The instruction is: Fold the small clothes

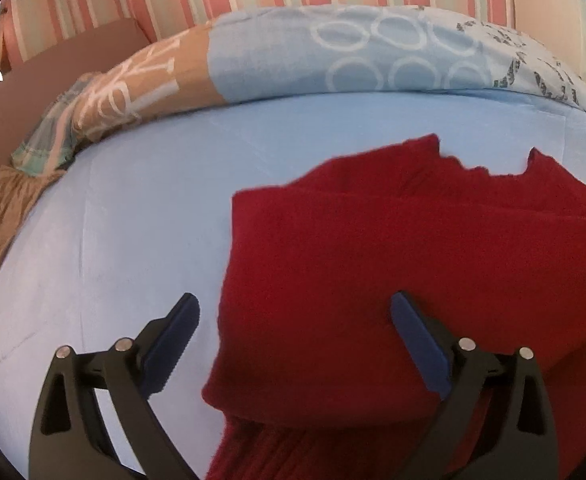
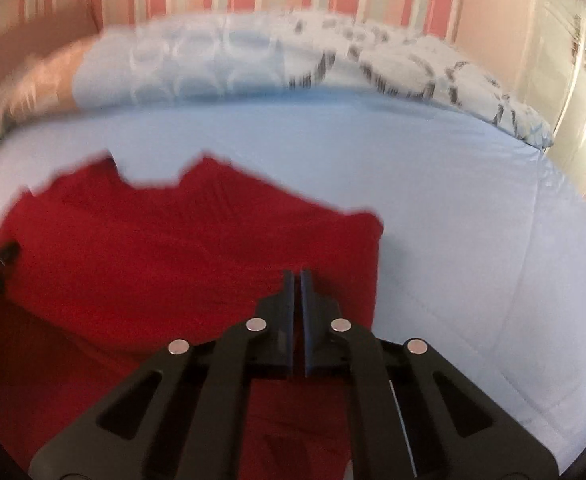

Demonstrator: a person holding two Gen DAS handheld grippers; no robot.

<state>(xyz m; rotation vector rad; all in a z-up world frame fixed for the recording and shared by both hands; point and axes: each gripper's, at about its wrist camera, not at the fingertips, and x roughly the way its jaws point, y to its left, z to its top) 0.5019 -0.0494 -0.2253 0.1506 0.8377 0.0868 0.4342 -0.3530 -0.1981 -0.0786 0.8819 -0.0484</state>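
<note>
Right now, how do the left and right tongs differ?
The left tongs are spread wide; the right tongs are nearly shut with nothing between them. The left straddles the red garment's left edge; the right hangs over its right part. Both have blue pads.

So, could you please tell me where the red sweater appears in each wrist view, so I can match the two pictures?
Left wrist view: the red sweater fills the lower right, its left edge between the open left gripper's fingers.
Right wrist view: it fills the lower left, under the shut right gripper.
Shared landmark: the patterned pillow across the top of the blue sheet.
</note>
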